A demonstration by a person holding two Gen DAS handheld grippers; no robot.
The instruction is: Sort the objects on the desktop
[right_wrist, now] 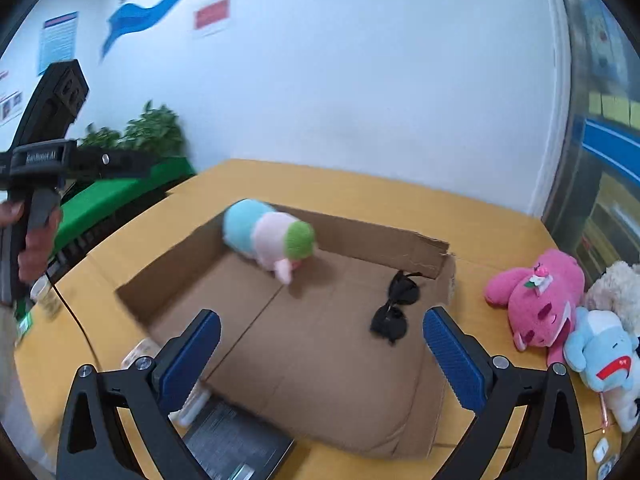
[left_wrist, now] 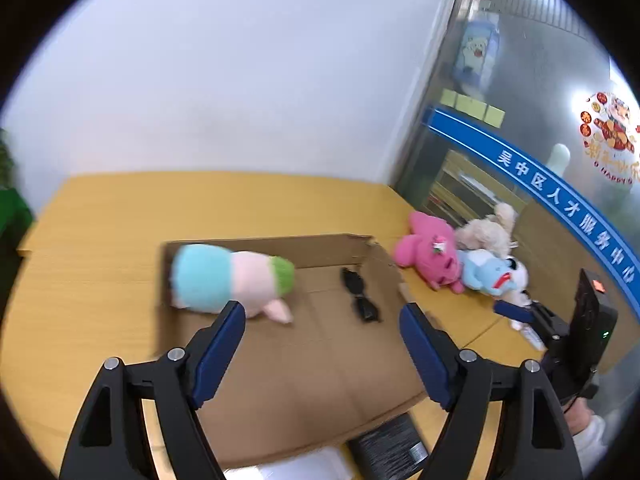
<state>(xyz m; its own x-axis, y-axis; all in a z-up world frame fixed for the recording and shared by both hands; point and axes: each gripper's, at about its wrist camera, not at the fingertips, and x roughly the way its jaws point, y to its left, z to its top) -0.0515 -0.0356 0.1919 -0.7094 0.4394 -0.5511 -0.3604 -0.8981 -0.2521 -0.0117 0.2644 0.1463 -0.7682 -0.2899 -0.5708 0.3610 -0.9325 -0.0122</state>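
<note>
Both hand-held grippers, left (left_wrist: 322, 316) and right (right_wrist: 322, 326), are spread wide and empty. With the pastel plush (right_wrist: 270, 238) lying in the cardboard box (right_wrist: 360, 412), the pink plush (right_wrist: 538, 300) beside it should be grasped at its body next.

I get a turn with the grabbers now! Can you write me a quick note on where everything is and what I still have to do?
Left hand-held gripper: open, holding nothing.
Right hand-held gripper: open, holding nothing.
In the cardboard box: the striped plush at the far end, and the black sunglasses on the floor of the box.
Still on the table, beside the box: pink plush, light blue plush, cream plush, plus a few small bits at the near edges, too blurred to name.
Done: two things boxed. Left, probably: the three plush toys.
</note>
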